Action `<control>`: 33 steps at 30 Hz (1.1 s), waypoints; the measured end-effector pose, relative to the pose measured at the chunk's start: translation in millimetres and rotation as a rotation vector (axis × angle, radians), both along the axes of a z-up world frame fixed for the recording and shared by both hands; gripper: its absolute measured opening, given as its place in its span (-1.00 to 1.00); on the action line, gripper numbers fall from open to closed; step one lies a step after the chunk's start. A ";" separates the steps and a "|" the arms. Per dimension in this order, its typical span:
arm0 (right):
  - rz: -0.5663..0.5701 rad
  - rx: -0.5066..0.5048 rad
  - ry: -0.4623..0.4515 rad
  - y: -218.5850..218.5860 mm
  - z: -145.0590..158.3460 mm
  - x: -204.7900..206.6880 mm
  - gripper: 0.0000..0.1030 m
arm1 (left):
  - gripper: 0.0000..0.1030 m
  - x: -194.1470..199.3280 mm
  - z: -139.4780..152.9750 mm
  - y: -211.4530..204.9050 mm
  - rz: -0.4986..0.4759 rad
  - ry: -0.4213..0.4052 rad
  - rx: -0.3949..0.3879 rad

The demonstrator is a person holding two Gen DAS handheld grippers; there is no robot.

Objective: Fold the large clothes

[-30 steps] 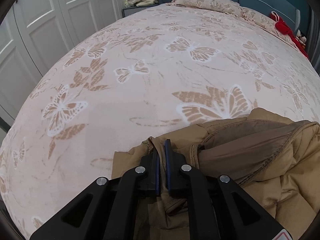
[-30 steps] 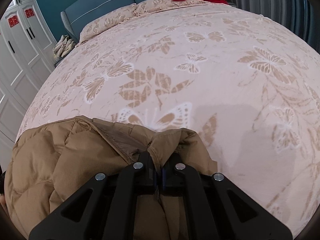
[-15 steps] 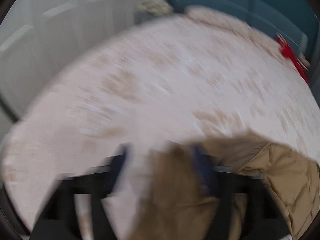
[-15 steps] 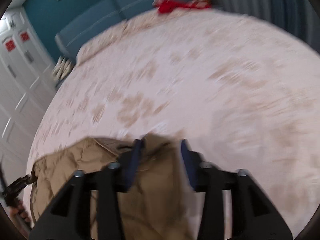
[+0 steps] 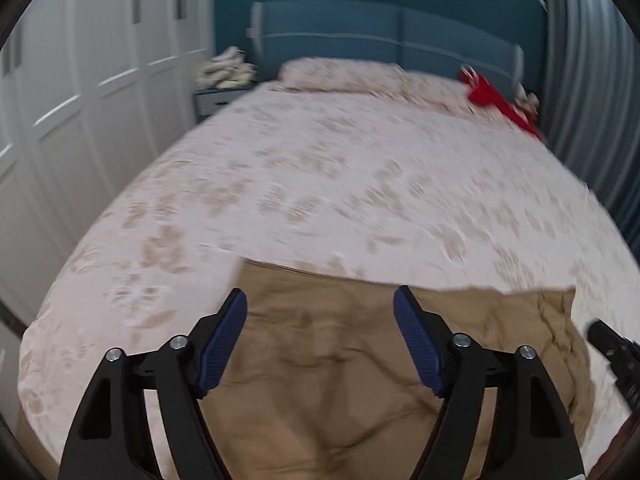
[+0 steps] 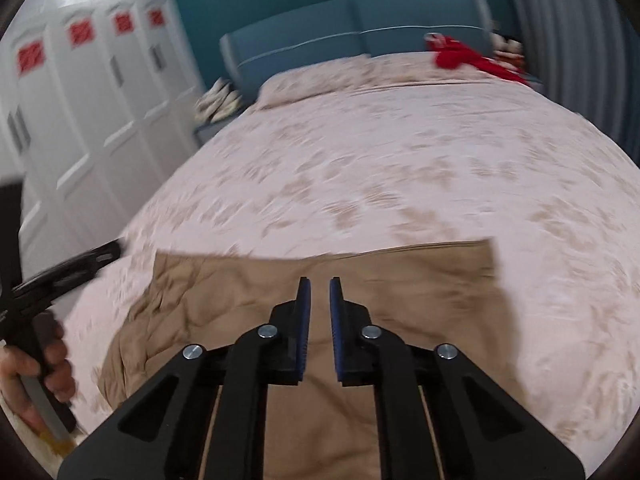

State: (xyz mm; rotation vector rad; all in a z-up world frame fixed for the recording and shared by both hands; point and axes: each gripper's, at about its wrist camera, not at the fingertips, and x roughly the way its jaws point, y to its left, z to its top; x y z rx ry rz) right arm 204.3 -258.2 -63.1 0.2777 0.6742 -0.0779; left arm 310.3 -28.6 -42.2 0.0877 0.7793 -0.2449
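Above the tan jacket (image 5: 340, 360), both tools (image 5: 320, 336) (image 6: 319, 320) hover empty, angled downward.

Bedspread (image 5: 340, 184) lies bare beyond the tan jacket (image 5: 340, 360); red cloth (image 5: 496, 100) crowds the far corner

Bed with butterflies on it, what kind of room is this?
Most likely a bedroom at home. A big bed with a patterned cover fills the view, a blue padded headboard stands behind the pillow, and white wardrobe doors line one wall.
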 end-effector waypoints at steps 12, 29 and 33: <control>0.016 -0.092 0.144 22.3 -60.9 85.2 -0.88 | 0.08 52.2 -82.7 -48.3 0.051 0.159 0.073; 0.009 -0.082 0.204 20.0 -123.3 111.4 -0.97 | 0.10 57.6 -125.4 -64.7 0.062 0.089 0.157; 0.006 -0.076 0.199 20.0 -128.6 111.3 -0.97 | 0.10 55.8 -130.4 -67.7 0.067 0.066 0.174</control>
